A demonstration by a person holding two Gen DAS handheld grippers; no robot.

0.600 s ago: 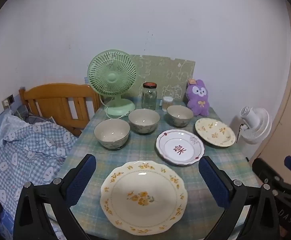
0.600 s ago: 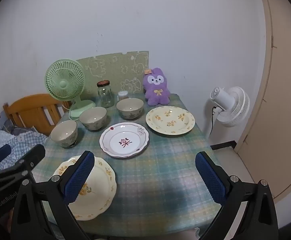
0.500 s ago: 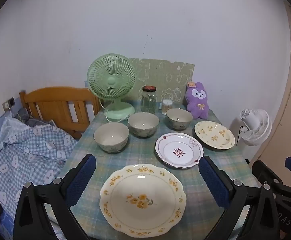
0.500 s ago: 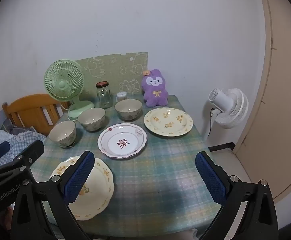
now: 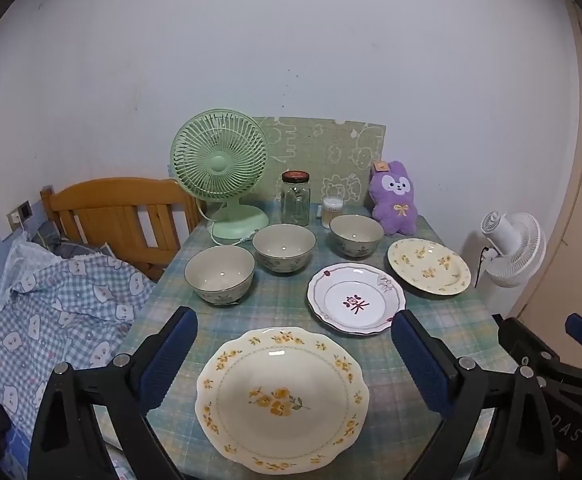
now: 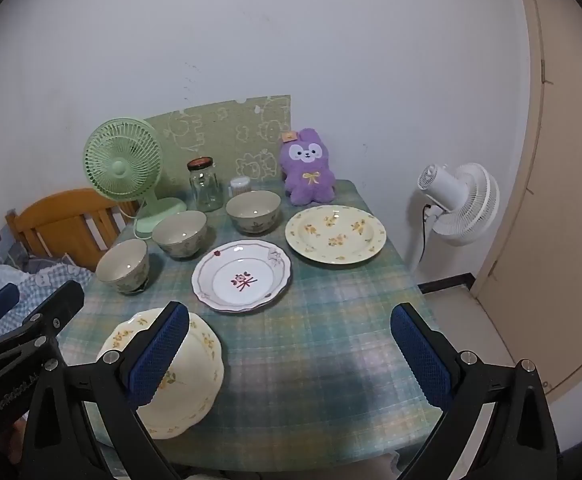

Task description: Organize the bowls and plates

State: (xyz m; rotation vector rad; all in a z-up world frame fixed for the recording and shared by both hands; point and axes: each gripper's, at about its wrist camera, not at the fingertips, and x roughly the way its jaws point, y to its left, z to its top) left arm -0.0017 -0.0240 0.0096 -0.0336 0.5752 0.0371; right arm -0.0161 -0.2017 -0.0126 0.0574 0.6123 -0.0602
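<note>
Three beige bowls stand in a slanted row: left bowl (image 5: 219, 274) (image 6: 123, 265), middle bowl (image 5: 283, 247) (image 6: 179, 233), right bowl (image 5: 356, 235) (image 6: 253, 211). A cream plate with yellow flowers (image 5: 282, 399) (image 6: 187, 376) lies at the near edge. A white plate with a red mark (image 5: 356, 298) (image 6: 241, 281) sits mid-table, and another yellow-flower plate (image 5: 428, 265) (image 6: 335, 234) lies far right. My left gripper (image 5: 293, 364) hovers open above the near plate. My right gripper (image 6: 289, 358) hangs open over bare cloth, right of that plate.
The table (image 6: 331, 344) has a green plaid cloth. At the back stand a green fan (image 5: 221, 168), a glass jar (image 5: 295, 198), a small cup of sticks (image 5: 332, 212) and a purple plush (image 5: 395, 197). A wooden bed frame (image 5: 111, 216) is left, a white fan (image 6: 457, 204) right.
Both views have shifted slightly: the dishes sit a little lower and nearer in the frames than before. Both grippers stay open and nothing on the table has moved.
</note>
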